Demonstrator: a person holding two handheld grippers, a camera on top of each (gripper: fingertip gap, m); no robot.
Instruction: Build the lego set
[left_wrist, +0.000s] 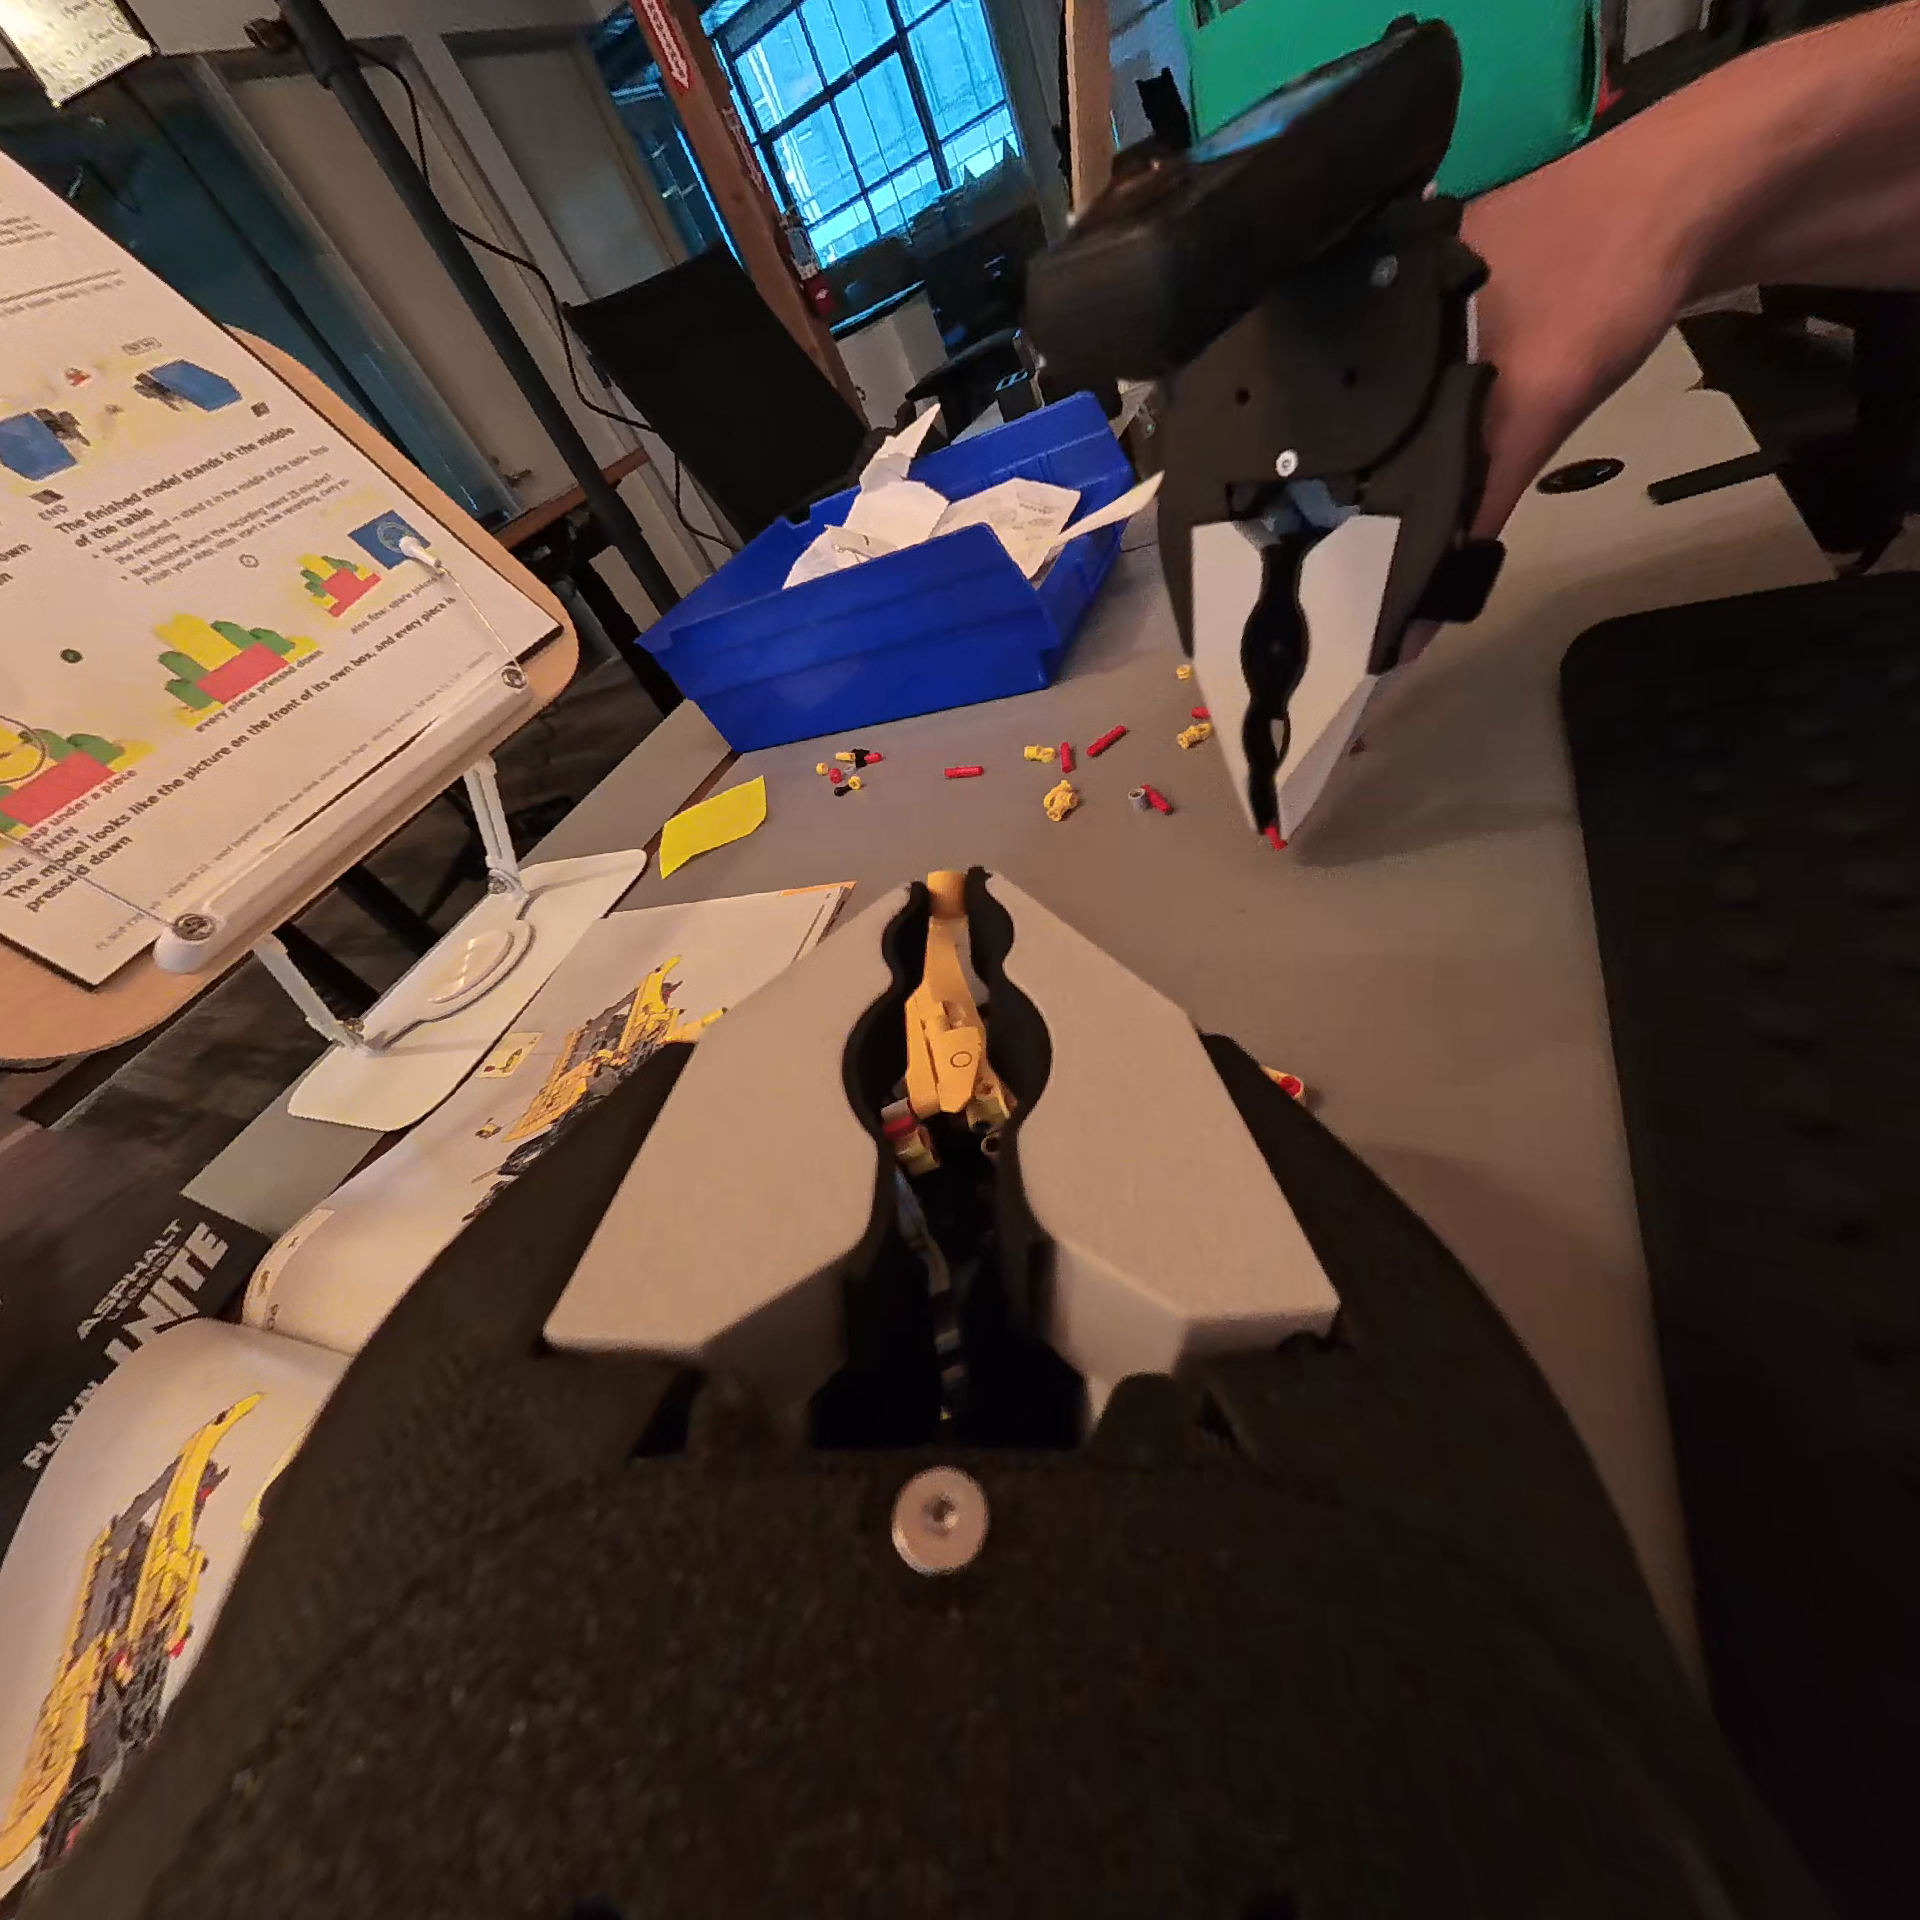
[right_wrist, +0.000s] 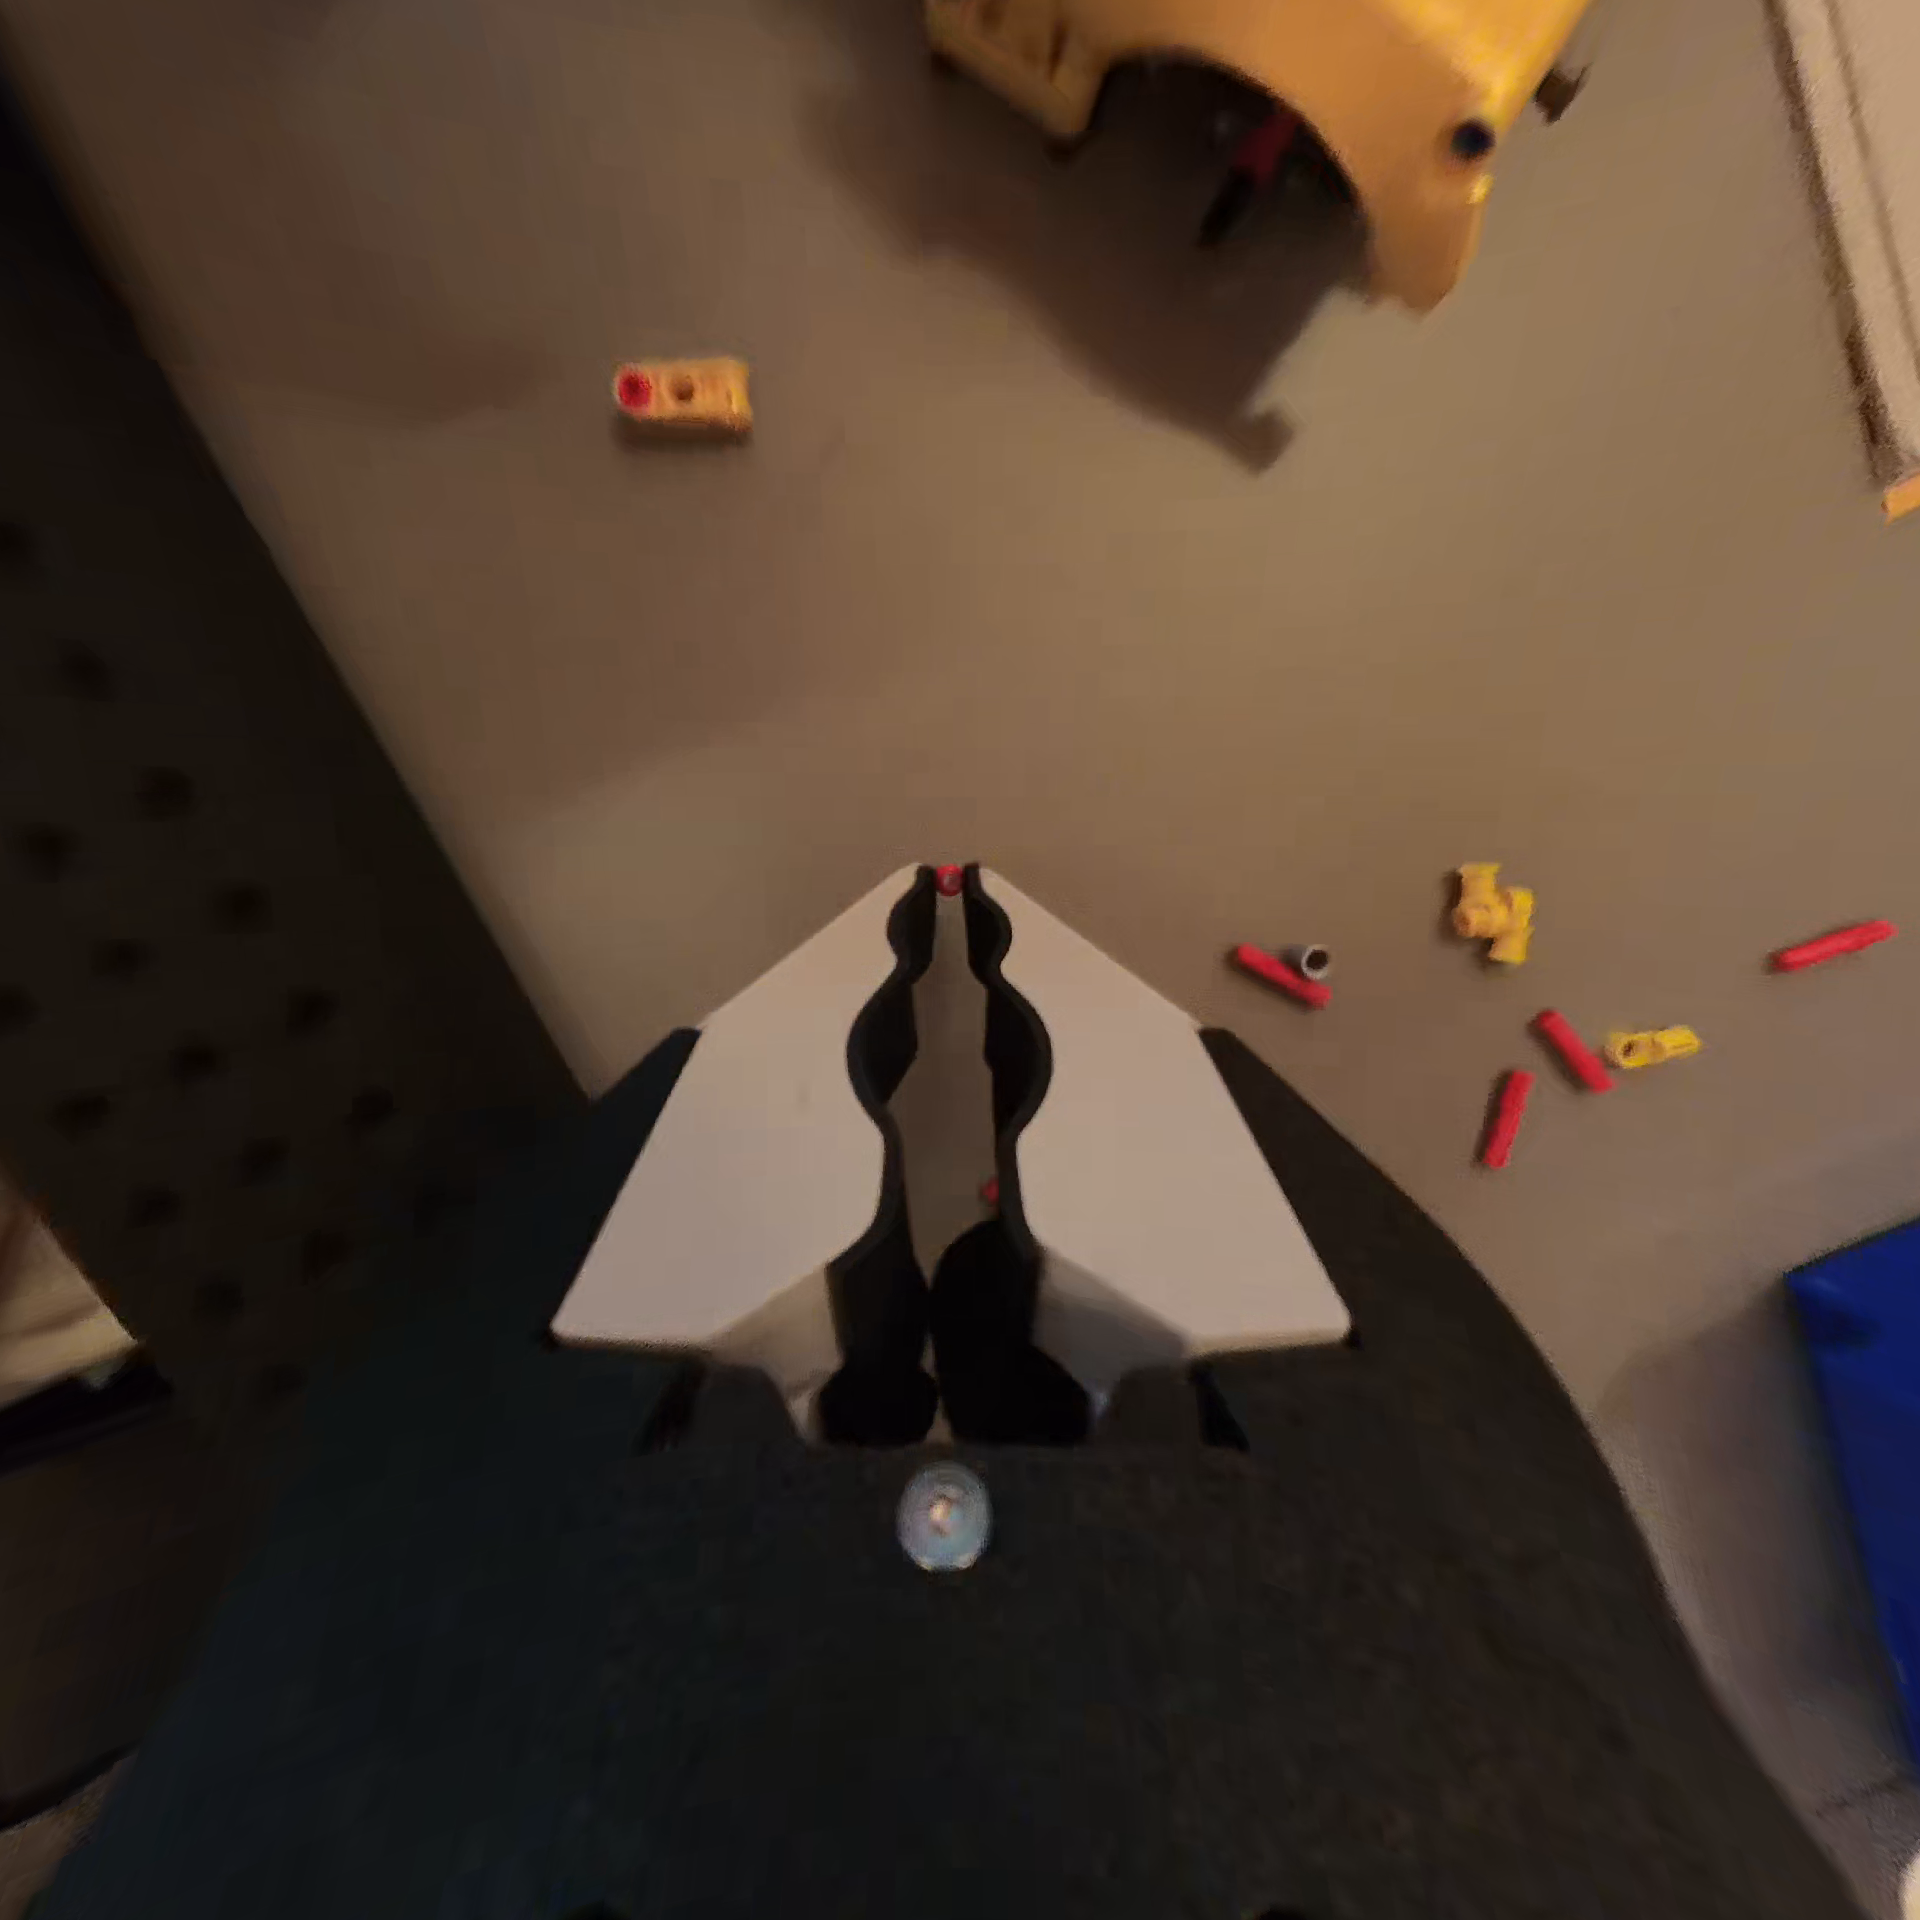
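A dim workshop with a gridded window (left_wrist: 883, 125) glowing blue behind a grey table (left_wrist: 1403, 987) and dark floor (left_wrist: 125, 1174).

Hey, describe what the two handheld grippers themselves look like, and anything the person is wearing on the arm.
Both the left gripper and the right gripper have a rough black body with a silver screw at the centre. Each carries two pale grey, wedge-shaped fingers lined with wavy black pads. From the left wrist view, the right gripper has a black block mounted on top. The person's forearm is bare, with no sleeve visible.
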